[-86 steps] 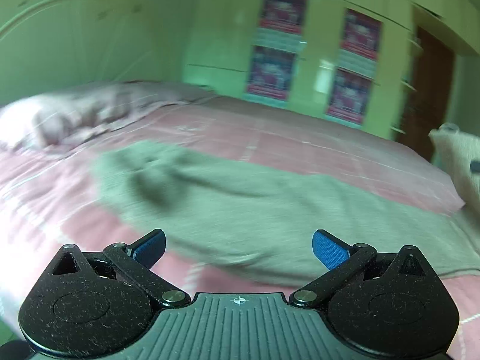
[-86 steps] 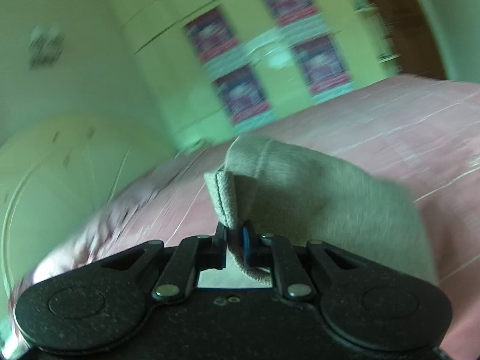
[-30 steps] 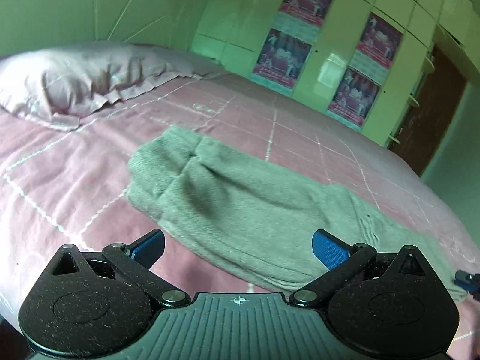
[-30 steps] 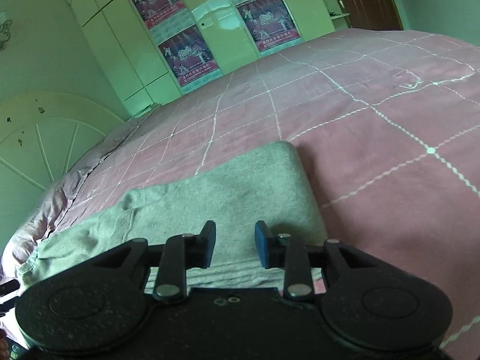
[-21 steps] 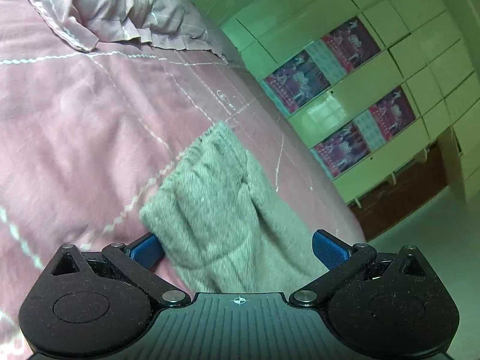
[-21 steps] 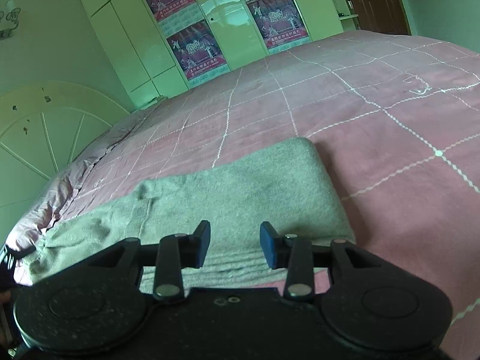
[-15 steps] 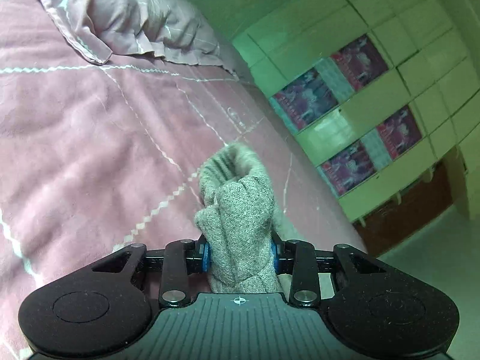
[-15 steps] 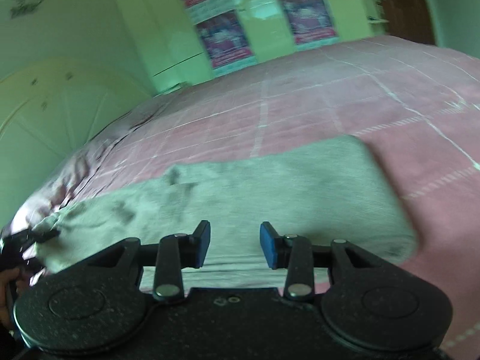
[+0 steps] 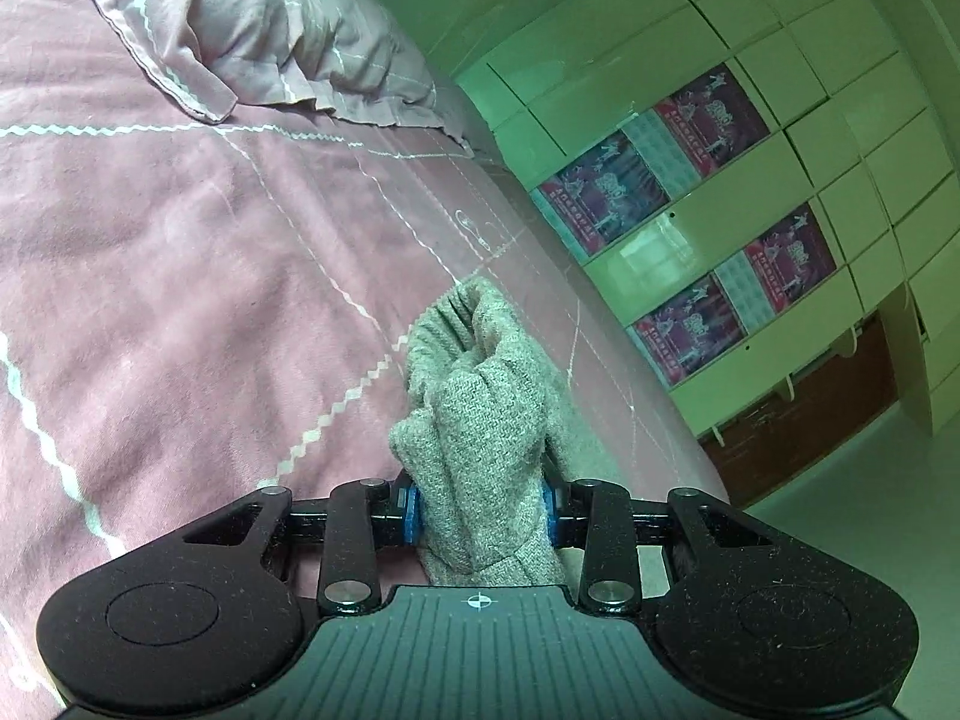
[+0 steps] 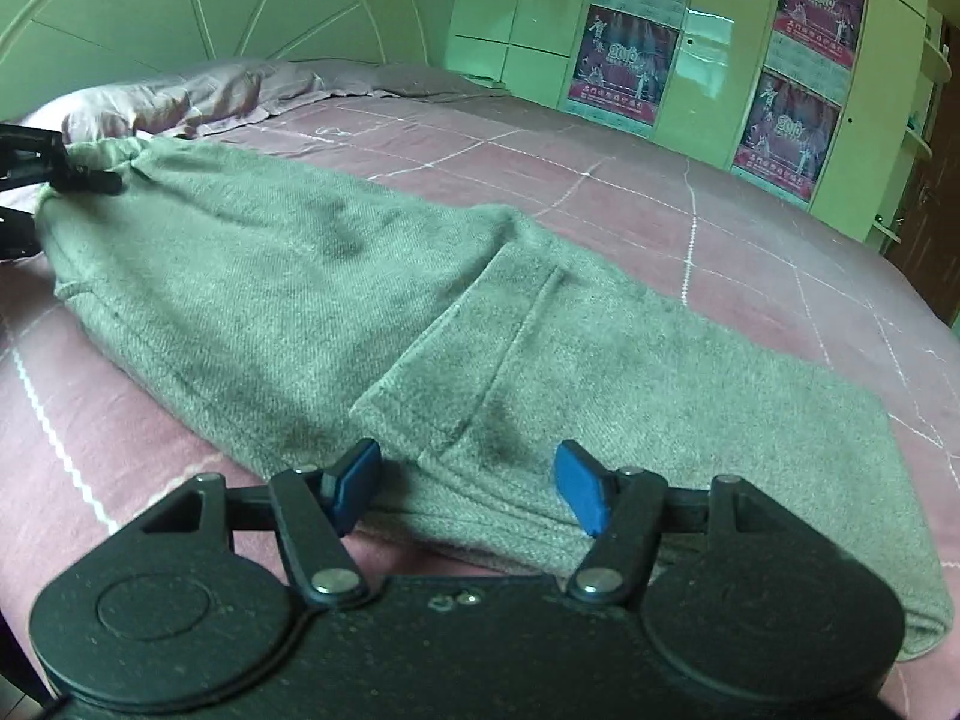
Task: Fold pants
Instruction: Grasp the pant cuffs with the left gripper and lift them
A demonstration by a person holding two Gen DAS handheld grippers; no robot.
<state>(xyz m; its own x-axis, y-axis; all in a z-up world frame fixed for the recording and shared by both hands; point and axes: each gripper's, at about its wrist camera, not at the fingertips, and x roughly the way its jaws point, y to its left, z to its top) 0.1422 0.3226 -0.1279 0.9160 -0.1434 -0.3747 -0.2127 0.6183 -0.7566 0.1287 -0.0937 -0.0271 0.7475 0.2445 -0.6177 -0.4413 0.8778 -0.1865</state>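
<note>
Pink bedding (image 10: 630, 192) crossed by thin white zigzag lines covers a wide bed and fills most of both views. At its head lies a crumpled pillow (image 9: 270, 42) in the same pink cloth, set against a pale green headboard (image 10: 198, 6) with a fan-shaped relief. Behind the bed stands a wall of light green cupboard doors (image 10: 522, 18), glossy enough to catch reflections, with several dark red and purple posters (image 10: 624, 66) stuck on them. A dark brown door (image 10: 936, 192) shows at the far right of the right wrist view, and a stretch of pale floor beside the bed in the left wrist view.

Grey knitted pants (image 10: 372, 312) lie stretched across the bedding, folded lengthwise, one end near the pillow and the other at the near edge of the bed. The left gripper (image 9: 480, 507) has its blue pads pressed on a thick bunched wad of the pants at the pillow end, the cloth standing up in a lump between the fingers. The right gripper (image 10: 471, 489) sits low over the near part of the pants; its jaws are opening, the pads apart and clear of the cloth, with the fabric's edge lying between them.
</note>
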